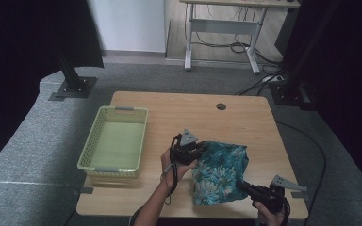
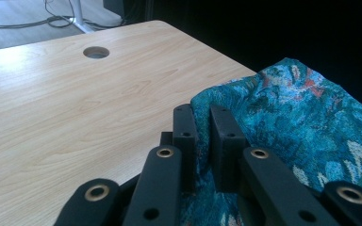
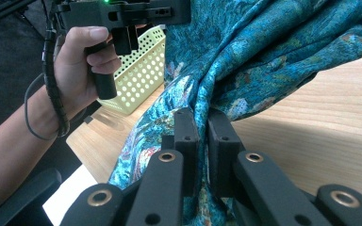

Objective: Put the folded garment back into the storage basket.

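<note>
Tools in both hands grip one teal flowered cloth point(image 1: 220, 172) above a wooden table point(image 1: 169, 117). Seen from the high view, the left tool point(image 1: 199, 151) pinches the cloth at its upper left edge, near the table's middle, while the right tool point(image 1: 242, 186) pinches it low on the right, near the front edge. The cloth hangs and drapes between the two grips, partly resting on the table, which suggests it is being lifted and spread so it can be folded or moved. A pale green basket point(image 1: 114, 141) stands empty at the table's left, well apart from the cloth; it is likely where the cloth is meant to go.

From the left gripper view, the left tool point(image 2: 202, 125) has its jaws clamped on a fold of cloth point(image 2: 306, 122), which rises between them and spreads off to the right. Bare table point(image 2: 75, 108) with a round cable hole point(image 2: 96, 52) lies to the left.

From the right gripper view, the right tool point(image 3: 202, 127) is likewise clenched on a bunched ridge of cloth point(image 3: 264, 52), which climbs up and away from the jaws. Farther off, the person's left hand point(image 3: 82, 66) holds the other tool high, keeping the fabric taut and raised. The basket point(image 3: 143, 70) shows behind that hand, beyond the hanging cloth.
</note>
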